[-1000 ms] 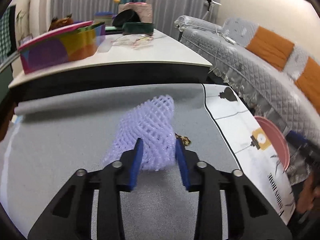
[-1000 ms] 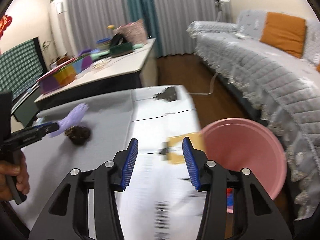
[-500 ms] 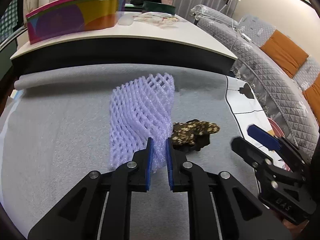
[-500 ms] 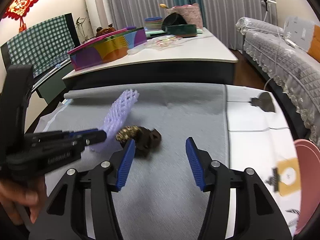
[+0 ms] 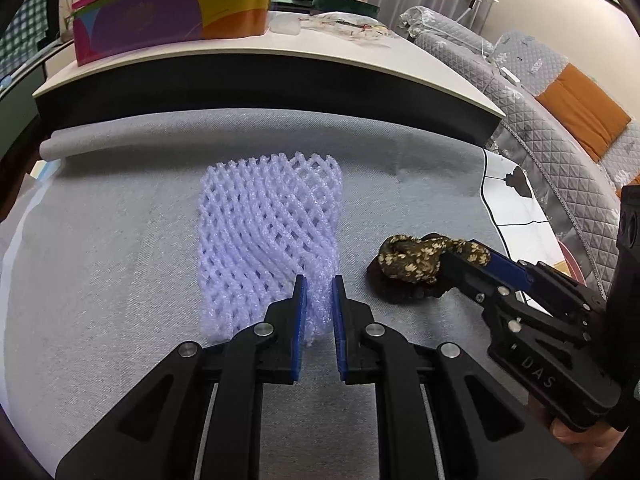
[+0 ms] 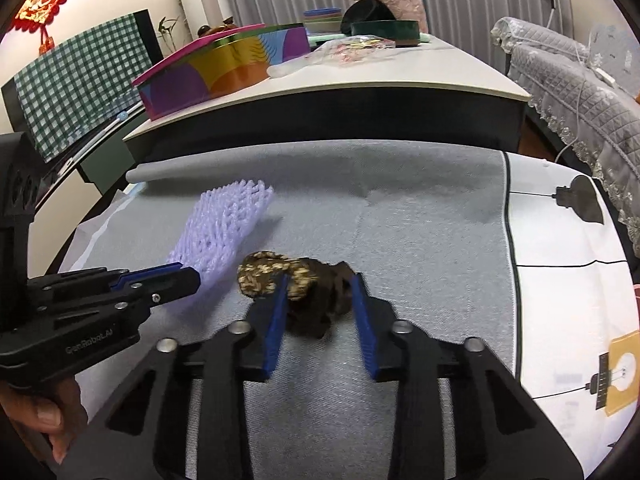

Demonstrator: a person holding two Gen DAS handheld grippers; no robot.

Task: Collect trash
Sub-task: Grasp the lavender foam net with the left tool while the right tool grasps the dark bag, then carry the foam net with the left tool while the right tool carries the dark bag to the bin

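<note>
Both my tongs are down on the grey mat, one on each piece of trash.

The grey mat (image 5: 120, 240) covers the near table, with a white printed cloth (image 6: 568, 280) along its right side and a long white table (image 6: 400, 76) beyond it at the far edge. On the mat's left half lies the lilac foam net (image 5: 268, 220); my left gripper (image 5: 318, 280) is clamped on its near right corner, the blue pads pinching the mesh. Just to the right of the net sits the dark crumpled wad (image 6: 304, 296), speckled tan on top. My right gripper (image 6: 320, 292) straddles it with the jaws closing, the left pad touching the speckled part; whether the right pad presses I cannot tell.
</note>
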